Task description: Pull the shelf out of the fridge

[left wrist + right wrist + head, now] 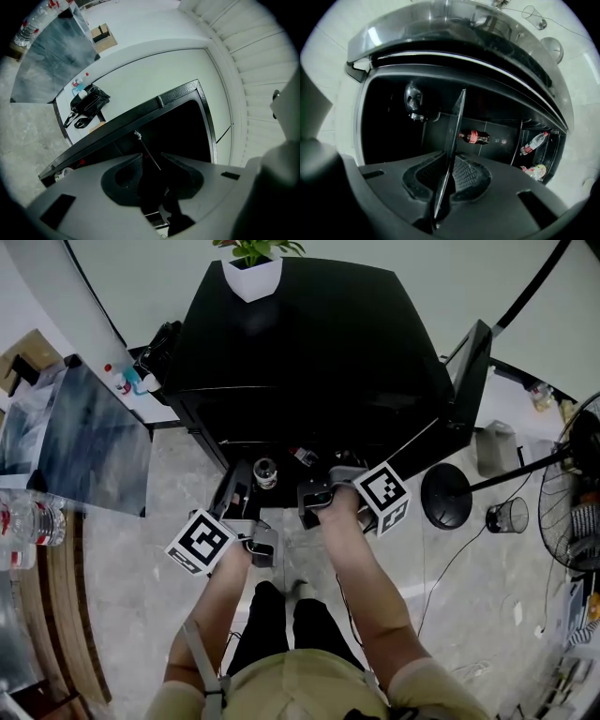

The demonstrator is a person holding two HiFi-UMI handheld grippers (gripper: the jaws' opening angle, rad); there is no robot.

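The black fridge [309,343] stands open in front of me. My right gripper [314,495] is level at its mouth. In the right gripper view the thin glass shelf [454,126] runs edge-on out of the dark interior and my right gripper [449,161] is shut on its front edge, ribbed pads on both faces. My left gripper [242,510] sits lower left of the opening, beside a small clear bottle [265,471]. In the left gripper view my left gripper [151,161] has its jaws apart, with a thin line [147,152] running into the dark gap.
The fridge door [469,371] hangs open at the right, with bottles [533,143] in its racks. A cola bottle [474,136] lies deep inside. A potted plant [251,277] sits on top. A fan base [450,495] and mesh cup [507,515] stand right; a glass panel [89,442] leans left.
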